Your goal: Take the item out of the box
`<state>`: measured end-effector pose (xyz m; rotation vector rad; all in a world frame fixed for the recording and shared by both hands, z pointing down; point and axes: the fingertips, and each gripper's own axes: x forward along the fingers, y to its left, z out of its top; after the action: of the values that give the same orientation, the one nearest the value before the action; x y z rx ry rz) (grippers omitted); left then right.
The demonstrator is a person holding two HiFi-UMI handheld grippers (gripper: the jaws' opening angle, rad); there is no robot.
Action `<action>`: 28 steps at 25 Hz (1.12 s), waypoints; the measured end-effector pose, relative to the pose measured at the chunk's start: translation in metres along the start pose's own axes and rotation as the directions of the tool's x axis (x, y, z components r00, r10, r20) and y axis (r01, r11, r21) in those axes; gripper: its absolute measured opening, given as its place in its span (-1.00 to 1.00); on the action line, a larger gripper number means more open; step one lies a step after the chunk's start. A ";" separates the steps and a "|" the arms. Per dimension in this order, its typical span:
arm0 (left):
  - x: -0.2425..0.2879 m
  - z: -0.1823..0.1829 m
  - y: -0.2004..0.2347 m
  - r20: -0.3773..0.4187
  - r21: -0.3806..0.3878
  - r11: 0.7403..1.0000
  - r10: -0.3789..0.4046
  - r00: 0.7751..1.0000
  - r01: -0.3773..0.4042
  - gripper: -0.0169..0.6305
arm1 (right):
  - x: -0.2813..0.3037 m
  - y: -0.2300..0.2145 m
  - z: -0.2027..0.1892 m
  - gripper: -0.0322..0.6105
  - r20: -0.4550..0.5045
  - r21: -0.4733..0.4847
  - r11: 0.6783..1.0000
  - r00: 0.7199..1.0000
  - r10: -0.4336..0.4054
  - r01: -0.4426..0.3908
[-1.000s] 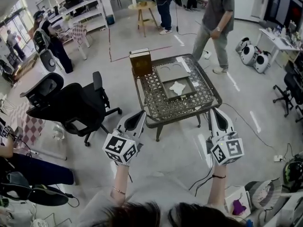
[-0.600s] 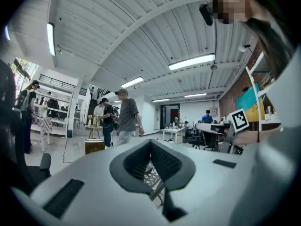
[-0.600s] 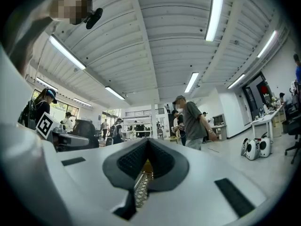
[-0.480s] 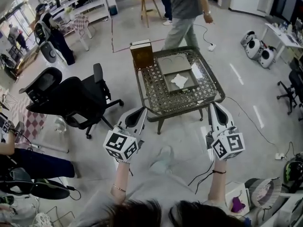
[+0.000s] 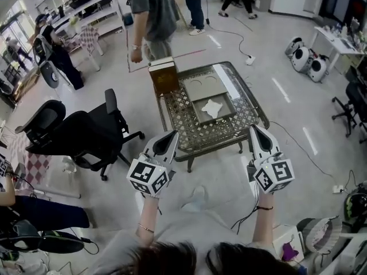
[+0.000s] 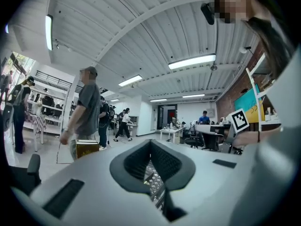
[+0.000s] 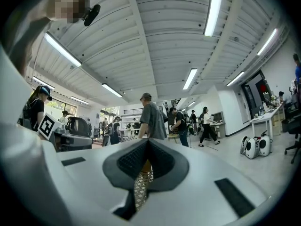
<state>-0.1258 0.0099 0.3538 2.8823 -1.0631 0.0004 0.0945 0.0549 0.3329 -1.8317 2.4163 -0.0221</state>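
On the metal lattice table (image 5: 189,126) lies a shallow grey box (image 5: 215,117), open, with a white crumpled item (image 5: 213,107) inside. Its grey lid (image 5: 202,87) lies just beyond it. A brown box (image 5: 163,77) stands upright at the table's far left corner and also shows in the left gripper view (image 6: 87,149). Both grippers hover short of the table's near edge, away from the box. My left gripper (image 5: 171,137) (image 6: 150,144) is shut and holds nothing. My right gripper (image 5: 253,130) (image 7: 146,143) is shut and holds nothing too.
A person (image 5: 150,16) walks past the table's far left corner, close to the brown box. Two black office chairs (image 5: 86,132) stand left of the table. A cable (image 5: 298,148) runs over the floor at the right. Shelves and more people stand farther back.
The walking person has passed behind the table from right to left. Both grippers have stayed shut, at nearly the same place before the table.
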 end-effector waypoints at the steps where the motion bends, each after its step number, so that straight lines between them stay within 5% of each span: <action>1: 0.006 0.001 0.003 0.001 0.000 1.000 -0.005 1.000 0.005 -0.89 | 0.006 -0.004 -0.001 -0.83 -0.003 0.003 1.000 1.000 -0.002 0.002; 14: 0.073 0.002 0.052 -0.001 -0.013 0.998 -0.054 0.999 0.054 -0.90 | 0.082 -0.032 -0.010 -0.83 -0.039 -0.008 1.000 0.999 -0.016 0.016; 28: 0.113 -0.038 0.069 -0.080 -0.066 0.993 -0.104 0.991 0.099 -0.90 | 0.118 -0.041 -0.044 -0.83 -0.110 0.017 1.000 0.994 -0.016 0.018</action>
<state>-0.0837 -0.1127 0.3990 2.8498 -0.8851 0.0808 0.0978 -0.0722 0.3701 -1.8910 2.4639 -0.1496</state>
